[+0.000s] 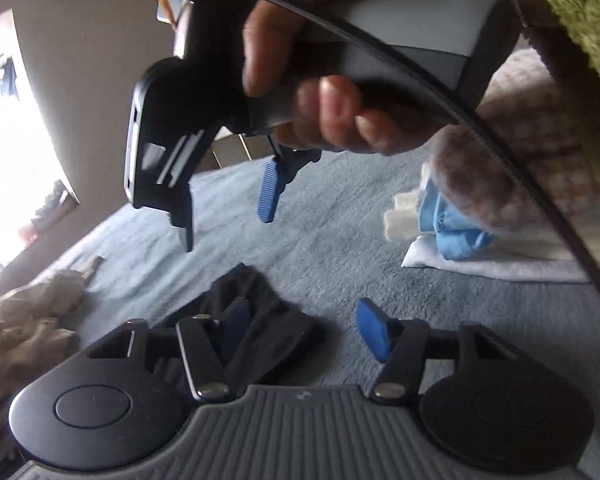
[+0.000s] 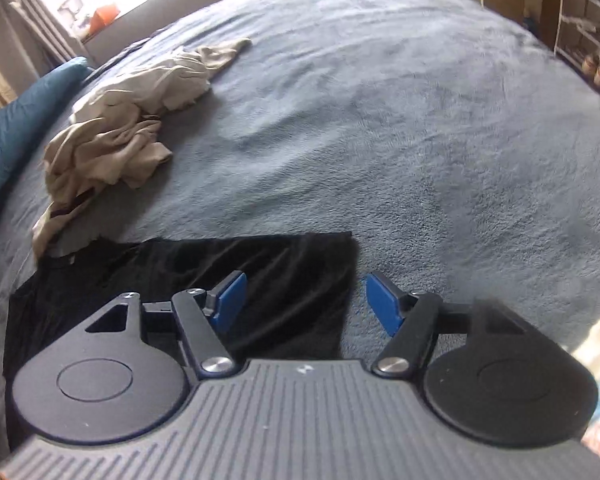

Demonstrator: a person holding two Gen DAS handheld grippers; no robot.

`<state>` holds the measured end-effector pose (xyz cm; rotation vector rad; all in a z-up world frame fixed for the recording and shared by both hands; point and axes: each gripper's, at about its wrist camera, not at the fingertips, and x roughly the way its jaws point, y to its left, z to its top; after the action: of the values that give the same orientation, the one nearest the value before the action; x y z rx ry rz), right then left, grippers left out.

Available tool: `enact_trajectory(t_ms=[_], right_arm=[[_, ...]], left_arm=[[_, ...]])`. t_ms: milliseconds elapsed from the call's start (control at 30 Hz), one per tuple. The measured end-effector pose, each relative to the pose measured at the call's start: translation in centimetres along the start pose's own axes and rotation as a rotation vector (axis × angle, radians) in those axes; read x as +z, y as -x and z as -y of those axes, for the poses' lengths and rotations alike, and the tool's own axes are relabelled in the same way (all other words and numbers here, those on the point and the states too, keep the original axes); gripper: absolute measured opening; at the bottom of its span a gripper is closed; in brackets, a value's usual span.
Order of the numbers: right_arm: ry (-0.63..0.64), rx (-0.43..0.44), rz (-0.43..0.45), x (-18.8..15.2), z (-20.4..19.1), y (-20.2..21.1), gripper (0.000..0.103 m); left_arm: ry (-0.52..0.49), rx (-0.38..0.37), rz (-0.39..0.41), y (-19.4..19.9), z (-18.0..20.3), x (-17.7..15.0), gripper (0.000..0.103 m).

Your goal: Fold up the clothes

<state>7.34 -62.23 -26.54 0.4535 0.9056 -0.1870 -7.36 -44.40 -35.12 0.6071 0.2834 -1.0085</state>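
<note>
On the far left of your bed, by the teal pillow (image 2: 8, 120), a crumpled beige garment (image 2: 116, 132) lies in a heap on the grey-blue blanket (image 2: 420, 120), one loose end trailing toward the window side. Just below it, nearly touching its lower edge, you have the black garment (image 2: 204, 280) lying flat as a rough rectangle, its right edge straight.

Your right gripper (image 2: 304, 300) hangs over that right edge with its jaws spread: the left blue pad sits above the black cloth, the right pad above bare blanket, and nothing is pinched between them.

From the left wrist view, your left gripper (image 1: 300, 334) is likewise spread, with nothing held; its left pad hovers over the black garment (image 1: 260, 320) and its right pad over blanket (the picture is blurred, so whether the pad touches the cloth cannot be told). Above it your right hand (image 1: 332, 92) grips the handle of the other gripper, whose cable (image 1: 440, 92) sweeps down the right side.

Further right, a small pile sits on the blanket: a white folded cloth (image 1: 492, 260) at the bottom, a blue garment (image 1: 456, 224) on it, and a brown-and-white fuzzy item (image 1: 512, 160) behind. At the top right corner shows a green fleecy sleeve (image 1: 580, 8).
</note>
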Motion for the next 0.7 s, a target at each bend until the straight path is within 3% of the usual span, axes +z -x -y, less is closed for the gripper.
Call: enact_trajectory(t_ms=[100,233,367,500,533,600,667,700], right_arm=[[-0.041,0.010,-0.016,0.9,1.0,-1.9,0.066],[-0.073,0.015,-0.036,1.5,1.7,-4.0,0.065],[-0.095,0.013,-0.048,1.7,2.1,-5.5,0.063],[-0.073,0.016,-0.069,1.5,1.5,-6.8,0.061],[-0.065,0.011,-0.070,1.4,1.3,-7.1,0.060],[-0.027,-0.013,-0.066,0.9,0.8,-7.4,0.051],[0.012,-0.034,-0.064,0.6,0.4,-7.8,0.018],[0.022,-0.033,-0.061,0.4,0.4,-7.7,0.014]], left_arm=[[0.028,-0.027,-0.020,-2.0,0.0,0.0,0.044],[0.081,-0.035,-0.076,-3.7,-0.6,-0.9,0.014],[0.160,-0.047,-0.085,-4.0,-1.8,-1.4,0.011],[0.159,-0.042,-0.080,-4.0,-1.9,-1.9,0.009],[0.152,-0.033,-0.073,-3.9,-1.8,-1.6,0.003],[0.143,-0.016,-0.058,-3.7,-1.7,-1.8,0.002],[0.144,-0.003,-0.036,-3.3,-1.9,-1.9,0.001],[0.148,0.004,-0.023,-3.1,-2.0,-1.9,0.001]])
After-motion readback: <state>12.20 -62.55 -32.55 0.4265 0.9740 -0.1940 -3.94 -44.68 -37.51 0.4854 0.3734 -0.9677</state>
